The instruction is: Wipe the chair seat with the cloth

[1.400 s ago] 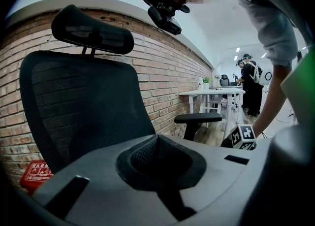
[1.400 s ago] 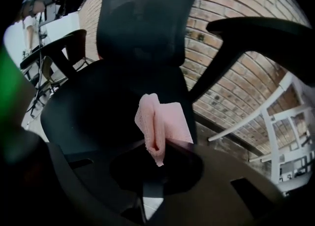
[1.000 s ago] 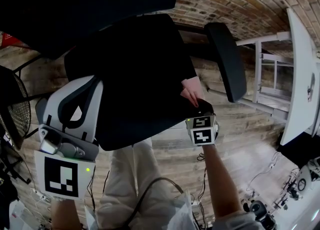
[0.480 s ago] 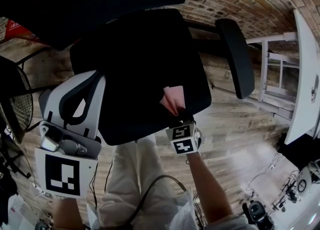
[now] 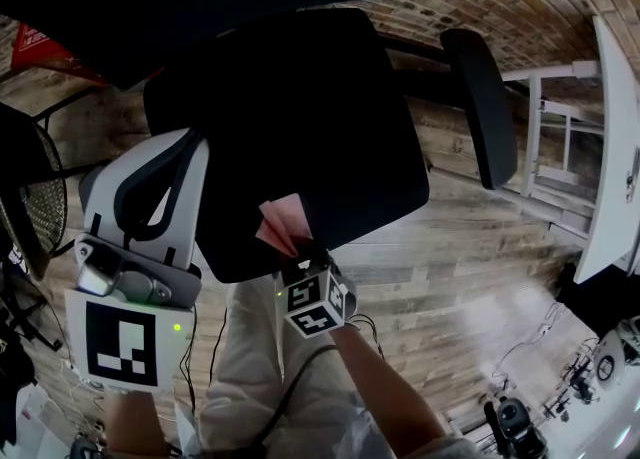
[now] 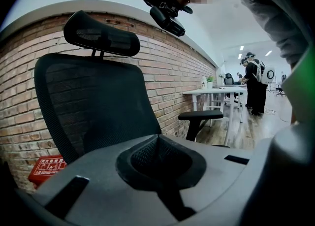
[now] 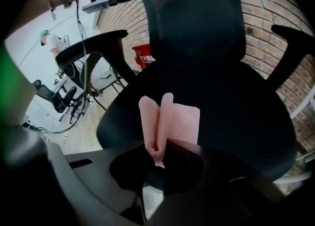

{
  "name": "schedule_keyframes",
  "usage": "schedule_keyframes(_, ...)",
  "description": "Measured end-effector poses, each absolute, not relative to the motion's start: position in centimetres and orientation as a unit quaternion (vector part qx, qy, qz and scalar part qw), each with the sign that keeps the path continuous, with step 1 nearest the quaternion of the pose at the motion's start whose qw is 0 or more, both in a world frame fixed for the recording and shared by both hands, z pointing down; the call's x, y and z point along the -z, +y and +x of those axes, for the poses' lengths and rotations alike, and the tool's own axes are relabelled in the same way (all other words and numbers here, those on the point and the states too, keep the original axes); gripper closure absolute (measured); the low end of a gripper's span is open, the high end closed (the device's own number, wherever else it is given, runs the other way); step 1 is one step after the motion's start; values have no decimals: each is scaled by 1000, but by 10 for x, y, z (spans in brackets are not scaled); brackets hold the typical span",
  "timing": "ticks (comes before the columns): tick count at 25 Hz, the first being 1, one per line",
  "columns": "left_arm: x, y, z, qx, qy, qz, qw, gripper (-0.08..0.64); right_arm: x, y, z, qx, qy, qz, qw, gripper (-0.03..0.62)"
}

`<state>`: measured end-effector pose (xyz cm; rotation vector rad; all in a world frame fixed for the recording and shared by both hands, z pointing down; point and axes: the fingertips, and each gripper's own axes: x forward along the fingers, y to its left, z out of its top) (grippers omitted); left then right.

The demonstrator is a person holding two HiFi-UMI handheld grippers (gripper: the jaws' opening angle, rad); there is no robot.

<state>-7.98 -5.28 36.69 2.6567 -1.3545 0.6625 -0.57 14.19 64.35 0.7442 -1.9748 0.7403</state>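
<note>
Clamping a folded pink cloth [image 7: 171, 120] between closed jaws, the right gripper [image 7: 157, 147] holds it at the front edge of the chair seat [image 7: 236, 107]. The right gripper view shows what the head view does not: the cloth is doubled into a V, with the fold pinched at the jaw line and both flaps rising free. Its long axis runs from the jaws toward the backrest [image 7: 192, 13].

In the head view the cloth [image 5: 280, 225] projects up and left from the right gripper [image 5: 298, 252] and overlaps the front rim of the seat [image 5: 330, 117] near its front left corner. Whether the cloth presses on the seat cannot be told.

The rest of the seat surface lies uncovered, bounded on the far side by the armrest [image 5: 480, 107].

The left gripper [image 5: 150, 202] is held off the seat's left edge. The left gripper view shows its jaws together with nothing between them, facing the backrest [image 6: 93, 102], the headrest [image 6: 101, 35] and a brick wall [image 6: 167, 57].
</note>
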Motion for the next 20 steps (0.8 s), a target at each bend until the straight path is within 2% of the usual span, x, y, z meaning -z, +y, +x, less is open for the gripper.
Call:
schedule_keyframes(12, -374, -50, -88, -220, -446, 866, 50, 541, -625, 212, -94, -281, -840, 176, 429, 538)
schedule_keyframes(20, -375, -52, -78, -223, -437, 870, 49, 541, -637, 220, -69, -274, -829, 177, 454, 538)
